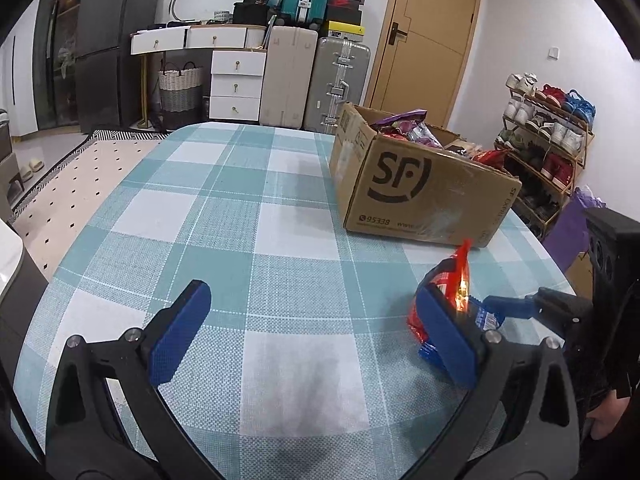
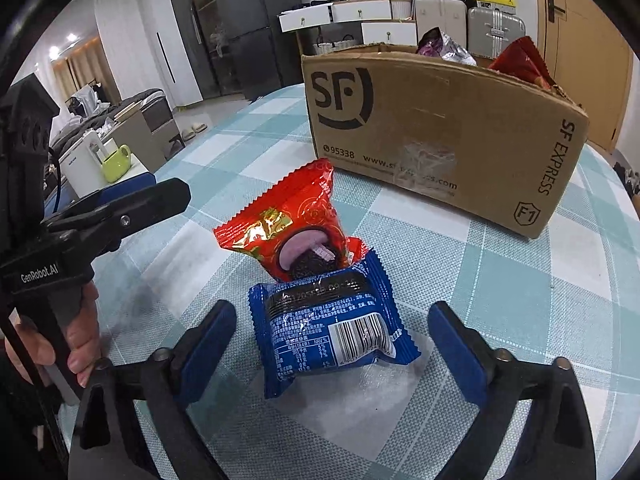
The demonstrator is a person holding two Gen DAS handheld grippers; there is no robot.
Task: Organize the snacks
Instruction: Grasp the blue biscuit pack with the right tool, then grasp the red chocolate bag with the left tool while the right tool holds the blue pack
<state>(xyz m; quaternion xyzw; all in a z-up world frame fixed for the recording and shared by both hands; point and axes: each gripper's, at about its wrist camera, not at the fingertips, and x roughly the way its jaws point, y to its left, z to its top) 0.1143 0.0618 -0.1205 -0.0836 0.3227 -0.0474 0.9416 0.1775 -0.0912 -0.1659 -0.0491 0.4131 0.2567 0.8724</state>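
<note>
- Two loose snack packets on the checked surface, near side, in front of the cardboard box point(image 2: 440, 128): one blue packet point(image 2: 328, 332), one red packet point(image 2: 288, 224). The red one's near end is touching or overlapping the blue one's far edge.
- Box: one, open top, already holding several packets. I can pick out a purple one and a red one at the rim; the full count is hidden.
- My right gripper point(image 2: 332, 344) straddles the blue packet, jaws apart, pads clear of the wrapper on both sides. Nothing gripped.
- My left gripper point(image 1: 312, 332) hangs open over bare surface, to the left of the packets, empty.
- Handling, my guess: both packets light, foil-film wrappers, slick and crinkly, puffy with air. Biscuit inside looks brittle, so squeeze gently.
- Hold point: I'd close across the blue packet's middle, over the round biscuit, not on the crimped end seams, which would slide out.
- Risk: lifting blue may drag the red one along.
</note>
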